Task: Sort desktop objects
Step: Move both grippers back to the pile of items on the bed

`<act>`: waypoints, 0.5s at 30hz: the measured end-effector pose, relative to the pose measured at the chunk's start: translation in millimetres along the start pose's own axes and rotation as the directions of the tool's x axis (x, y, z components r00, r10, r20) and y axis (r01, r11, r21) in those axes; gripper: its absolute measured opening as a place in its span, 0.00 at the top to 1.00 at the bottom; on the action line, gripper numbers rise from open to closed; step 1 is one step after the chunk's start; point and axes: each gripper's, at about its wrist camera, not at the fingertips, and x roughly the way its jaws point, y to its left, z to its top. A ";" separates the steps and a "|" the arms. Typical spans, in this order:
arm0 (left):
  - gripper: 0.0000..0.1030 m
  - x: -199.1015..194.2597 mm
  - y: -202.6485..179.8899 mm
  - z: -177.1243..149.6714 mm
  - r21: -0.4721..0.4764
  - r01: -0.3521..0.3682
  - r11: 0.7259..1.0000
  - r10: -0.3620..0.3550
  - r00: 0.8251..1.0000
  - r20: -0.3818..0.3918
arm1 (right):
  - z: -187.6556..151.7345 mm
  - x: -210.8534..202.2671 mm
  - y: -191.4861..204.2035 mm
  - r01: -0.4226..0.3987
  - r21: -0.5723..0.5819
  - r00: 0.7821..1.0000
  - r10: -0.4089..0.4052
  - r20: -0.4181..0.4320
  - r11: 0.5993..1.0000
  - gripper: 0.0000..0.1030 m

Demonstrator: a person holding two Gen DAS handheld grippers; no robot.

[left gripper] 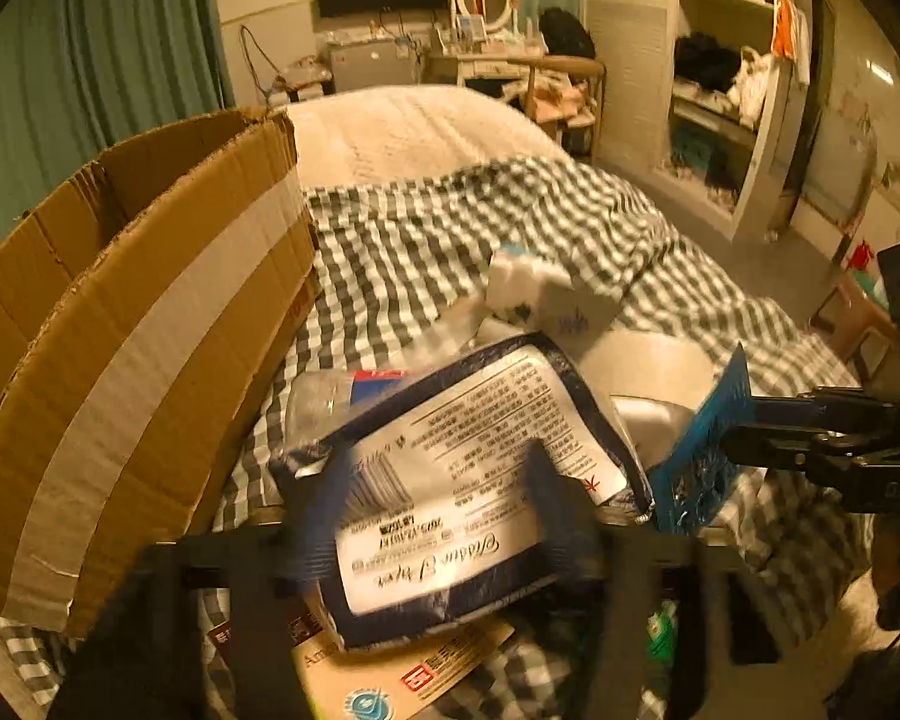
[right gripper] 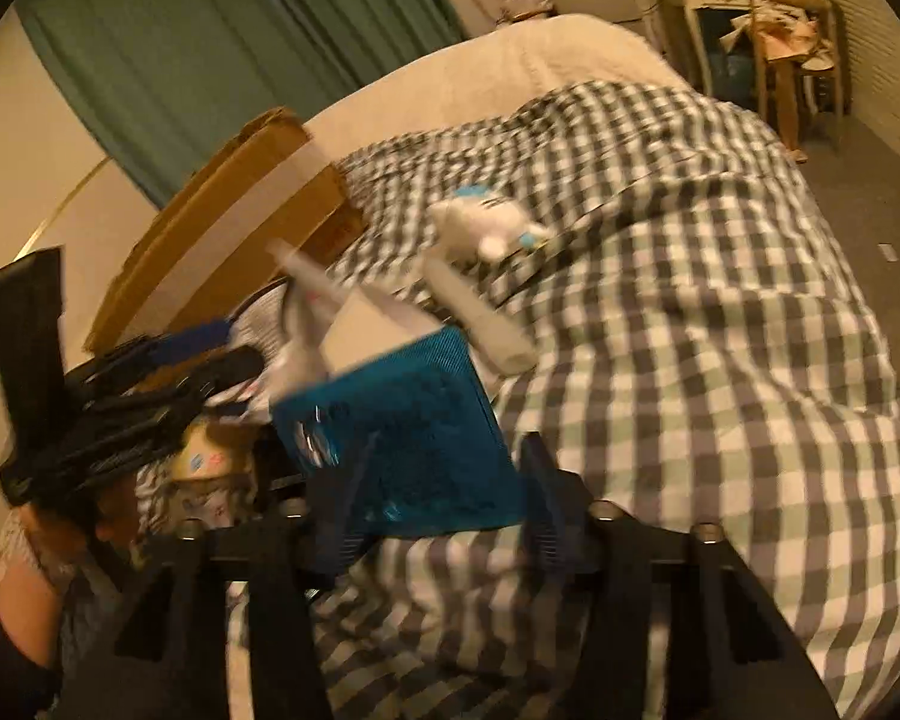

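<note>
On the checked quilt (right gripper: pixel 720 312), toward six o'clock of the left wrist view, the left gripper (left gripper: pixel 444 516) has its two fingers closed on a dark-blue packet with a white printed label (left gripper: pixel 450 480), lifted above a brown card (left gripper: pixel 402 666) lying on the bedding; at nine o'clock stands an open cardboard box (left gripper: pixel 126 360) banded with pale tape; at three o'clock the right gripper (left gripper: pixel 750 438) pinches a blue textured box (left gripper: pixel 708 450). From the right wrist camera that blue box (right gripper: pixel 402 438) sits clamped between the fingers at six o'clock, tilted; blur hides its exact edges, so the grip looks firm but only probably; a small white-and-blue bundle (right gripper: pixel 486 222) lies on the quilt near twelve o'clock.
</note>
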 end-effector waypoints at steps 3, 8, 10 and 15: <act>0.54 -3.0 0.7 -2.8 0.021 -0.004 1.000 0.004 1.000 -0.015 | -6.1 -5.2 6.9 -0.022 -0.023 0.999 0.022 -0.025 0.999 0.73; 0.53 -8.6 9.3 -5.9 -0.013 0.027 1.000 -0.028 0.999 -0.040 | -8.7 -11.5 23.3 -0.082 -0.043 0.996 0.080 -0.030 0.996 0.80; 0.38 -11.8 13.0 -6.9 -0.030 0.025 0.999 -0.026 0.999 -0.039 | -10.1 -10.3 27.4 -0.117 -0.027 0.993 0.116 -0.032 0.993 0.80; 0.16 -15.6 18.5 -9.0 -0.047 0.014 0.999 -0.016 0.999 -0.035 | -17.6 3.1 23.8 -0.103 0.031 0.992 0.105 -0.074 0.994 0.64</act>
